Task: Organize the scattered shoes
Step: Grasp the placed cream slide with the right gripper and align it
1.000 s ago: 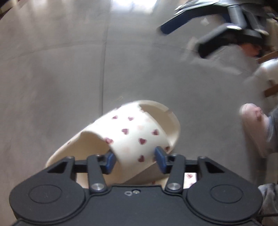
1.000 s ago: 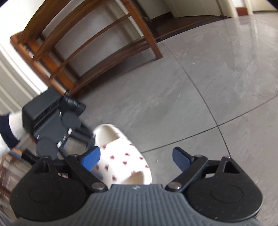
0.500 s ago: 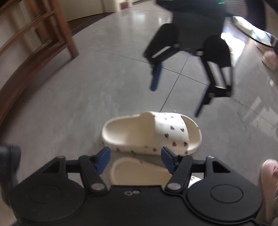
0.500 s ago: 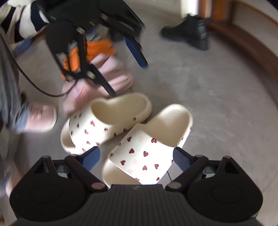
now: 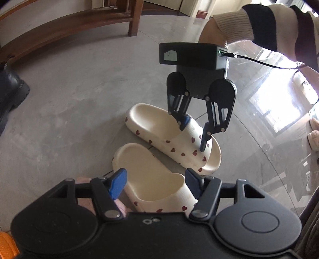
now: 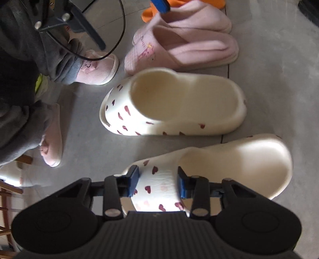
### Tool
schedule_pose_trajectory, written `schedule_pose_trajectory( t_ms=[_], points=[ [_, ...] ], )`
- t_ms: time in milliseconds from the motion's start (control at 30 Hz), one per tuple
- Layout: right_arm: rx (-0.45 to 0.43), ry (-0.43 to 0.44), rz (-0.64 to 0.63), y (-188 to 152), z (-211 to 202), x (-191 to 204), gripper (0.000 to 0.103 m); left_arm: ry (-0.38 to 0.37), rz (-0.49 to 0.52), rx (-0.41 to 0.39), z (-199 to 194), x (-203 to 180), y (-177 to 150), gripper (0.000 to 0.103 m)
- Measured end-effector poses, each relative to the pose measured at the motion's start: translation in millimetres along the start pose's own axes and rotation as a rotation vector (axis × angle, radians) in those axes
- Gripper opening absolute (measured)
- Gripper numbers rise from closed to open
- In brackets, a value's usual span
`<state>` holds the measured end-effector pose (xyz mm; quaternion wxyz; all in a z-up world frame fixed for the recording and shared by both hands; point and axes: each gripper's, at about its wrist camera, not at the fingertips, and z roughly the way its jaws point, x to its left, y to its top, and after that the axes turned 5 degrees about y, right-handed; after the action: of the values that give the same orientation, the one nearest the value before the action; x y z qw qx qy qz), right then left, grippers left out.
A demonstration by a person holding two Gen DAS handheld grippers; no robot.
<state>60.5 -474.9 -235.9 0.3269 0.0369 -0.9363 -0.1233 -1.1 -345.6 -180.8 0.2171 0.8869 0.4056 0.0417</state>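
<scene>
Two cream slippers with red hearts lie side by side on the grey floor. My left gripper (image 5: pixel 154 182) hovers open over the near slipper (image 5: pixel 151 175), its blue fingers clear of both sides. My right gripper (image 6: pixel 157 181) is closing on the strap of the other slipper (image 6: pixel 239 165), with one pad pressing on each edge of the strap. In the left wrist view the right gripper (image 5: pixel 192 138) stands over that far slipper (image 5: pixel 159 127), held by a hand in a striped sleeve. The second slipper (image 6: pixel 179 107) lies just beyond it.
A pair of pink plush slippers (image 6: pixel 189 45) lies past the cream pair, with an orange shoe (image 6: pixel 148 14) behind. The person's feet in pink slippers (image 6: pixel 97 69) stand at the left. A black boot (image 5: pixel 10 93) and a wooden rack (image 5: pixel 69 22) lie farther off.
My left gripper let go of its slipper's strap and drew back and up. My right gripper swung down over the other slipper and narrowed its jaws onto the strap.
</scene>
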Motion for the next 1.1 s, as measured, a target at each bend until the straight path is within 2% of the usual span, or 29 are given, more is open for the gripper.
schedule_pose_trajectory(
  t_ms=[167, 233, 367, 533, 700, 933, 1033, 1100],
  points=[
    [-0.017, 0.075, 0.060, -8, -2, 9, 0.020, 0.001, -0.015, 0.016, -3, 4, -4, 0.064],
    [-0.034, 0.103, 0.098, -14, -5, 15, 0.016, -0.004, -0.010, 0.013, -2, 3, -6, 0.064],
    [-0.070, 0.148, 0.146, -21, -2, 23, 0.015, -0.034, 0.013, -0.027, -4, 0, -5, 0.064],
    [-0.108, 0.228, 0.176, -19, 7, 34, 0.016, -0.031, -0.004, -0.026, -1, 6, -7, 0.064],
    [-0.101, 0.216, 0.213, -13, 29, 24, 0.016, -0.007, 0.004, -0.026, -9, 4, -12, 0.064],
    [-0.085, 0.232, 0.137, 14, 37, 18, 0.017, 0.035, -0.013, 0.002, -17, 6, -22, 0.064],
    [-0.057, 0.214, 0.131, 22, 40, 17, 0.022, 0.049, -0.014, 0.007, -20, 6, -26, 0.064],
    [-0.054, 0.159, 0.166, 23, 40, 18, 0.046, 0.050, -0.020, 0.005, -23, 5, -28, 0.064]
  ],
)
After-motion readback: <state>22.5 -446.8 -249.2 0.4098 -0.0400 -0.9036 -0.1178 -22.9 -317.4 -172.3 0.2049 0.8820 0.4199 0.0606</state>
